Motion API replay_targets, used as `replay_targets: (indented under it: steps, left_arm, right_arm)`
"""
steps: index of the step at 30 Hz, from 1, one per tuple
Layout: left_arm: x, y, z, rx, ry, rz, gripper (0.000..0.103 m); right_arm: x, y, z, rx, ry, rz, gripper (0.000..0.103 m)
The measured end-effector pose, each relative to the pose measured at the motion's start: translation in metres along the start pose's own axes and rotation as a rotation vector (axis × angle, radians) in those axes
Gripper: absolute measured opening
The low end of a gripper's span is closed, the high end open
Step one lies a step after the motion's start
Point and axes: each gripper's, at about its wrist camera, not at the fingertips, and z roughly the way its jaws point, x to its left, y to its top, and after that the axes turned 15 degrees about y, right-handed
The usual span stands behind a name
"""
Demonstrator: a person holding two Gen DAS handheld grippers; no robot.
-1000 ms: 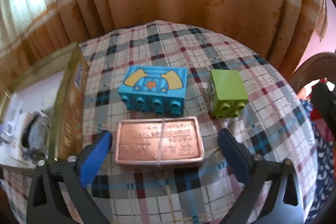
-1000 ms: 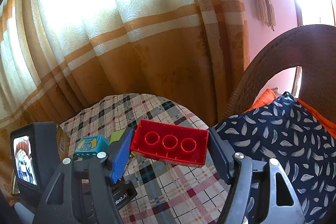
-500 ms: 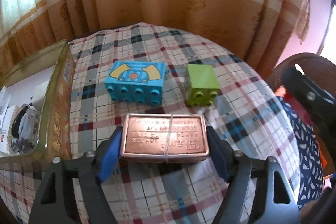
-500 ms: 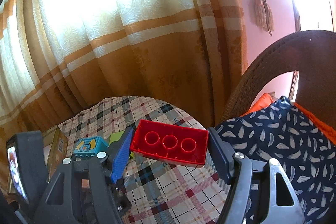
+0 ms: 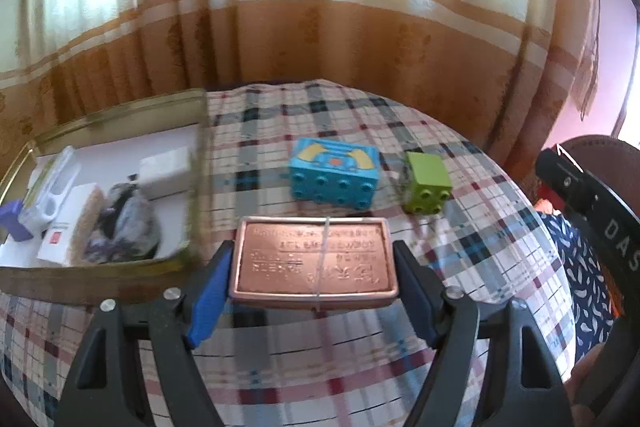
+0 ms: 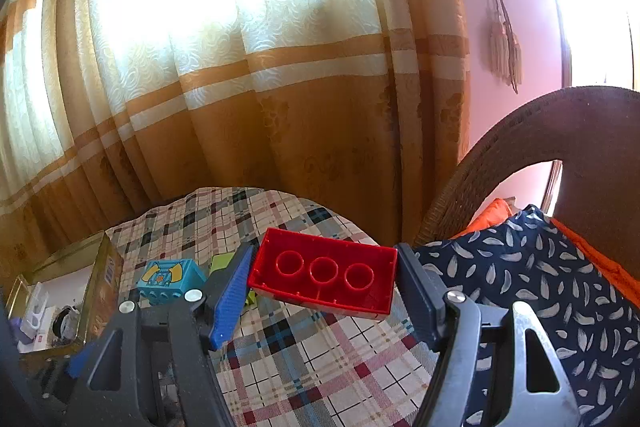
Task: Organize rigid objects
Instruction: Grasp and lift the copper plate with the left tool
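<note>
My left gripper (image 5: 314, 277) is shut on a copper-coloured flat tin (image 5: 314, 261) and holds it above the plaid tablecloth (image 5: 320, 367). Beyond it on the cloth lie a blue printed brick (image 5: 334, 177) and a green brick (image 5: 426, 183), both on their sides with studs facing me. My right gripper (image 6: 322, 281) is shut on a red brick (image 6: 324, 277), hollow underside up, held in the air over the table's right side. The blue brick (image 6: 170, 281) shows again at the left in the right wrist view, with a sliver of green brick (image 6: 222, 261) behind the blue finger.
An open gold tin box (image 5: 120, 183) with small white boxes and a dark bundle sits at the table's left. Orange and cream curtains (image 5: 320, 27) hang behind. A wicker chair (image 6: 560, 147) with a navy feather-print cushion (image 6: 520, 287) stands at the right.
The left gripper closed on the copper tin, lifted it off the cloth and swung left, bringing the gold box's inside into view. The right gripper kept the red brick almost still.
</note>
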Motion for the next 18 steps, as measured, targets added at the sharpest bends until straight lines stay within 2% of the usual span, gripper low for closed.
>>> replay_targets:
  steps: [3, 18]
  left_arm:
    - [0.011, -0.002, -0.006, -0.036, 0.009, -0.021, 0.077]
    - [0.025, -0.009, -0.031, -0.129, -0.064, -0.027, 0.077]
  right_arm:
    - [0.003, 0.000, 0.000, -0.004, -0.005, -0.012, 0.071]
    - [0.007, -0.001, -0.003, -0.016, -0.027, -0.030, 0.071]
